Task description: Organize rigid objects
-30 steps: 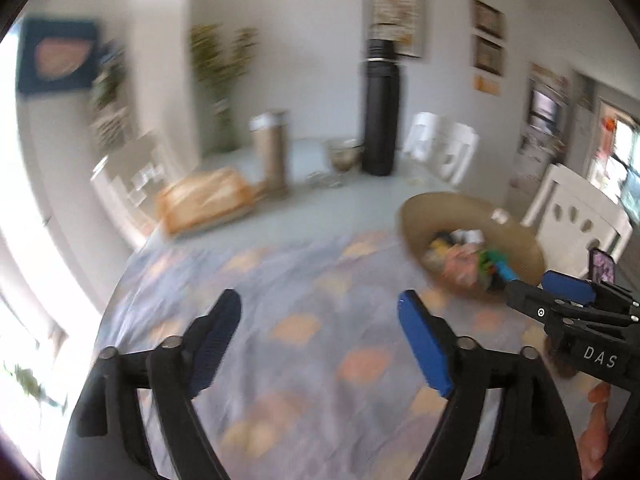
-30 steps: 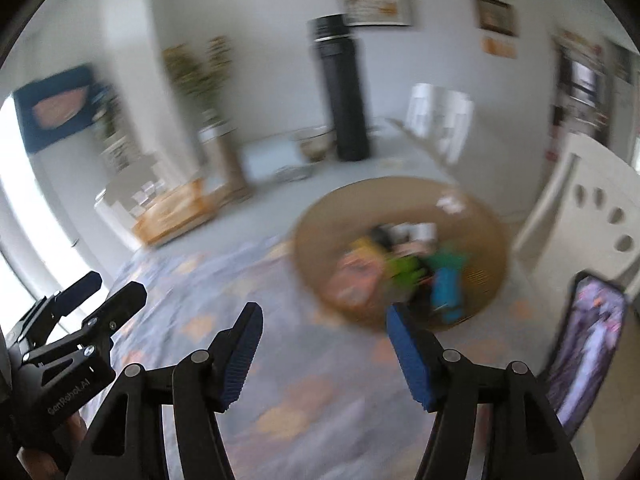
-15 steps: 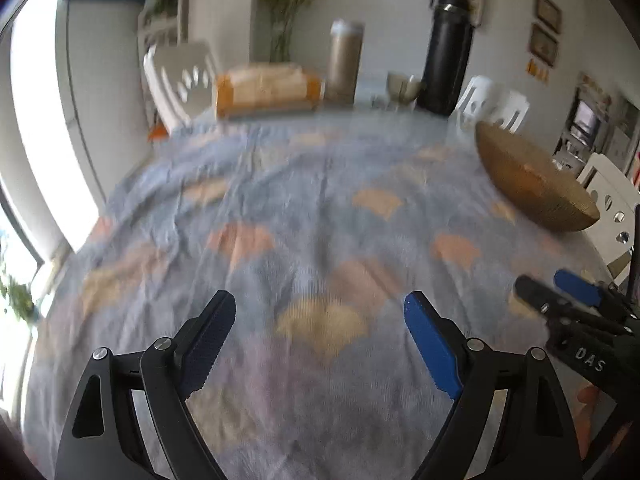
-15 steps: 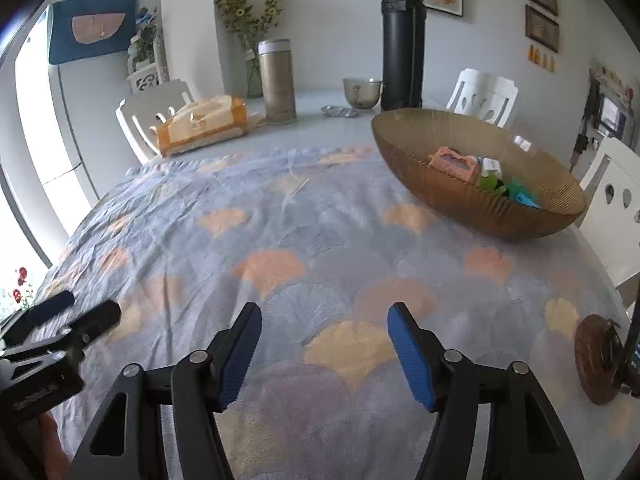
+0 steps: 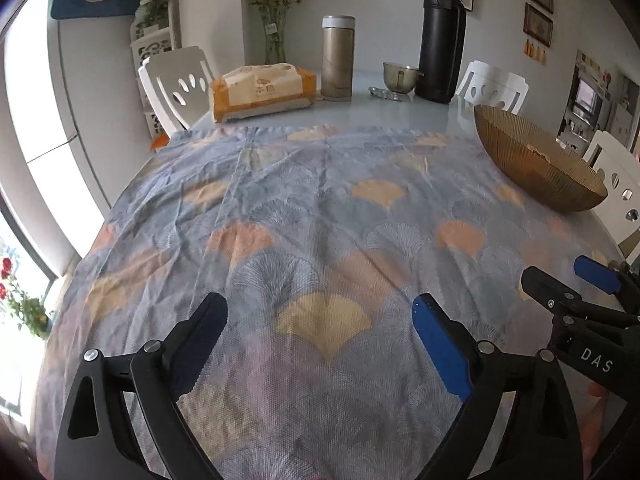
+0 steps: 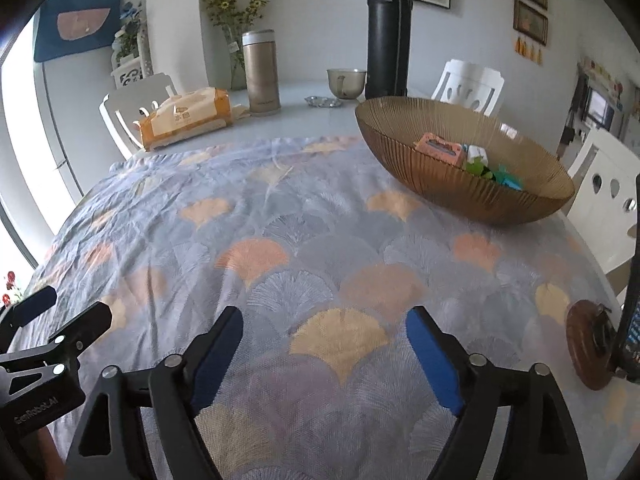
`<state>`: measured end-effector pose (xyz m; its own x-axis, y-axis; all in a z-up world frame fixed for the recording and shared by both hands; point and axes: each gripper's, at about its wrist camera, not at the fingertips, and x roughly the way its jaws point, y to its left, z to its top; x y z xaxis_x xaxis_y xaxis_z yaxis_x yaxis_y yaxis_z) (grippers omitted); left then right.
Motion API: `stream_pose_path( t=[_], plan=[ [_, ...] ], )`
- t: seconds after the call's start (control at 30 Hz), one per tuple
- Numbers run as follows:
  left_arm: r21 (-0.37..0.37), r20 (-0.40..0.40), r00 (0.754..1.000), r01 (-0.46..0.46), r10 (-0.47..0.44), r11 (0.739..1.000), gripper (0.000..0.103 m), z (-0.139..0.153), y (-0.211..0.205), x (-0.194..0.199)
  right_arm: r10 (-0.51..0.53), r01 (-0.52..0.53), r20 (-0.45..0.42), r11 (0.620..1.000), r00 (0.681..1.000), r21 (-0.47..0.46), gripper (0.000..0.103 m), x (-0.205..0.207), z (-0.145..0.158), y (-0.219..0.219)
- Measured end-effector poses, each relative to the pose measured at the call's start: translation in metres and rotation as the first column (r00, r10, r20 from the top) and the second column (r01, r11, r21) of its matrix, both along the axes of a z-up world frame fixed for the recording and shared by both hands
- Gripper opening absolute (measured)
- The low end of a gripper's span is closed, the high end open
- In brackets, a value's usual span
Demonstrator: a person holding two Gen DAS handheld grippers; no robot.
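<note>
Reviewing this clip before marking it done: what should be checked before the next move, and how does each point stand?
1. Left gripper open and holding nothing: ok.
2. Right gripper open and holding nothing: ok.
3. Small objects sit inside the brown bowl, including a pink box and green and teal pieces: ok.
4. No loose small objects on the patterned cloth between the grippers and the bowl: ok.
5. Bowl stands fully on the table, clear of the black flask: ok.
6. Whether anything else awaits sorting outside the two views: cannot tell.
</note>
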<state>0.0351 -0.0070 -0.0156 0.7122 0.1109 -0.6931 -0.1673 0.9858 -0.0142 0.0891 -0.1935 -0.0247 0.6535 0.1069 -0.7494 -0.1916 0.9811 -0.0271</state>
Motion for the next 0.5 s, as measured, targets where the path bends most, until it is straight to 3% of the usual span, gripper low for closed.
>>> stream_pose_path(
  t=[0.5],
  plan=[
    [-0.060,-0.025,1.000,0.010,-0.011,0.998,0.093,-0.0036,0.0066,0.0024,0.002,-0.001,-0.028,1.000,1.000,0.008,0.084,0.0014,-0.0049,0.0006]
  ],
)
